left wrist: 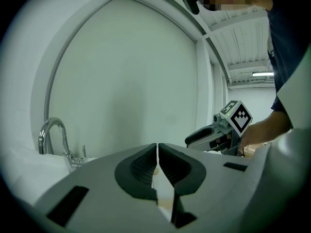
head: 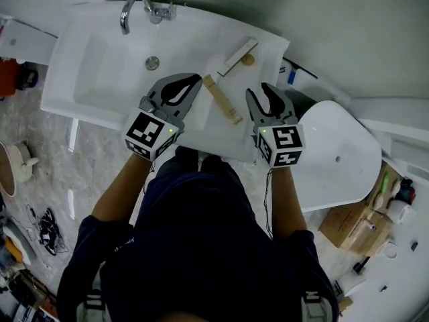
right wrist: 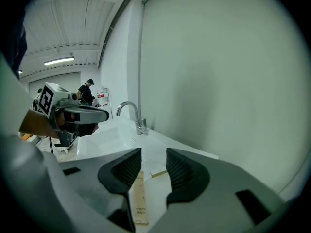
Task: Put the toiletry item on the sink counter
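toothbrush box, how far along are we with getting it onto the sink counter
Done, it seems: the toothbrush box lies flat on the sink counter, beside the basin. In hand: nothing; the left claw is shut with nothing in it, and the right claw is open and empty above the box. Left: probably only drawing both claws away.
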